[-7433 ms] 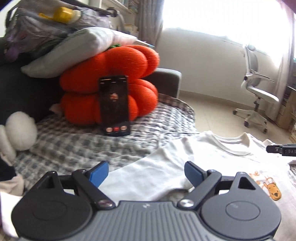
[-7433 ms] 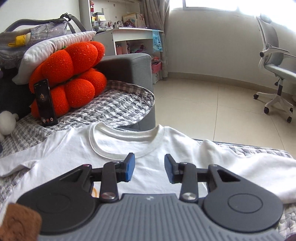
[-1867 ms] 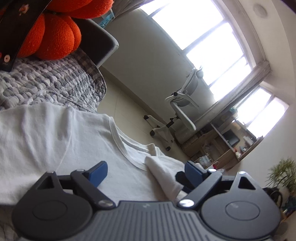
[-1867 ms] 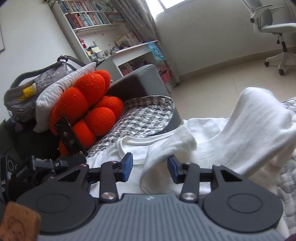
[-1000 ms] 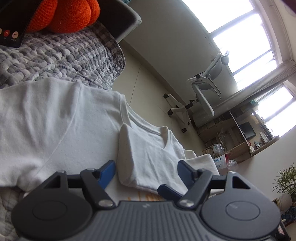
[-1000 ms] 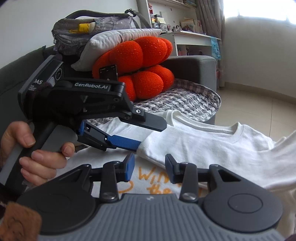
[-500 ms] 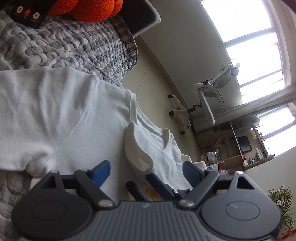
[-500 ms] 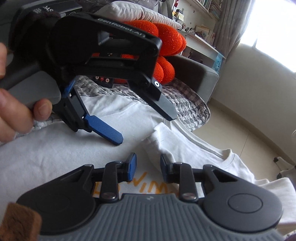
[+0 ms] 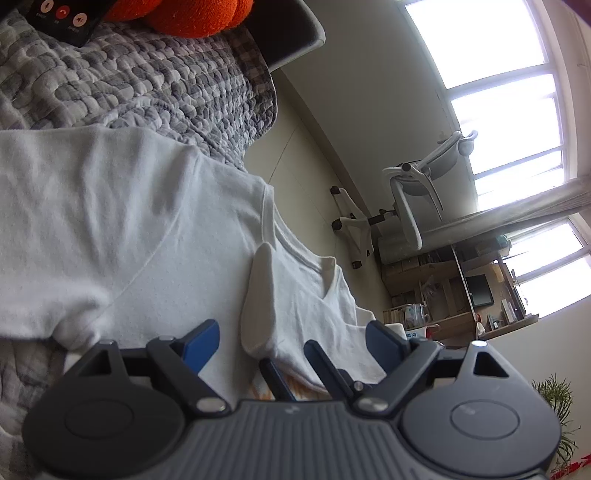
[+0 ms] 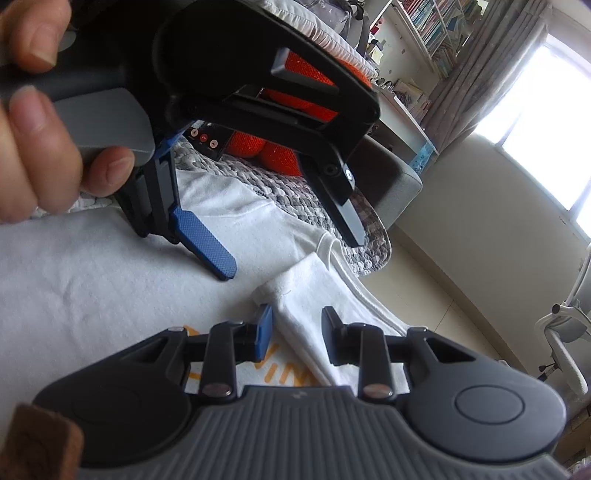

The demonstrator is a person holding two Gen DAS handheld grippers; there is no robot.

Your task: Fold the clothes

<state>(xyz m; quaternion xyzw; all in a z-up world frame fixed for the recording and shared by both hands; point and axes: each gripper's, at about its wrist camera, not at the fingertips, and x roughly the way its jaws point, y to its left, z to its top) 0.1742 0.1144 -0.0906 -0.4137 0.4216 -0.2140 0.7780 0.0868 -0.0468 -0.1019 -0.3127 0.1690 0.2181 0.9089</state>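
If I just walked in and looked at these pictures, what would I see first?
Probably the big white T-shirt spread over the grey blanket, with one sleeve folded onto its chest. Right above it in the right wrist view, a hand holds the black left gripper, its blue-padded fingers spread wide over the shirt. Behind, bright orange cushions sit at the blanket's far end.

T-shirt (image 9: 155,236) lies flat on the quilt (image 9: 140,85), 1 sleeve (image 9: 295,295) folded in over its chest. Left gripper (image 9: 295,341) hovers just above the shirt, the sleeve between its 2 spread fingers. Right gripper (image 10: 297,334) sits close by, straddling the sleeve. Phone (image 9: 66,14) leans on the cushion (image 9: 192,14) behind. Office chair (image 9: 402,210) stands well beyond, on the floor.
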